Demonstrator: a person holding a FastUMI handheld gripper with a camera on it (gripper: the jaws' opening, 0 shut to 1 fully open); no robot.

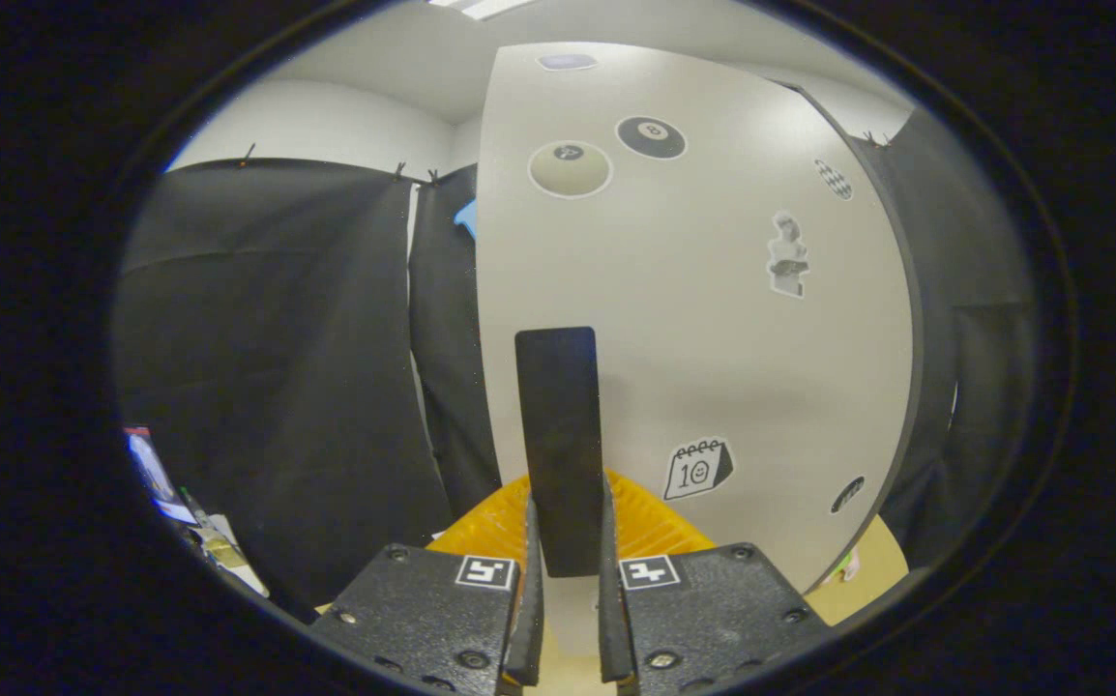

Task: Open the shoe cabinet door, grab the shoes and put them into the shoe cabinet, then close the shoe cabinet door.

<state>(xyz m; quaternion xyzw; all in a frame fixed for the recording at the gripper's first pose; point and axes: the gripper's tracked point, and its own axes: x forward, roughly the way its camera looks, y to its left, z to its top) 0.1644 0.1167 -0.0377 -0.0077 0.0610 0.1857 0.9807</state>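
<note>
The tongs (566, 541) hide the dark door handle's (558, 435) lower end; small clutter (181, 512) at eight o'clock is too blurred to tell.

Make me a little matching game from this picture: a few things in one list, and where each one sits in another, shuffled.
Things:
1. black handle
2. eight-ball sticker
3. calendar sticker
4. orange mat

Places:
A. near the top of the cabinet door
B. between the fingers of the claw
C. under the door, behind the handle
D. low on the door, to one side of the handle

Pairs: 1-B, 2-A, 3-D, 4-C
</note>
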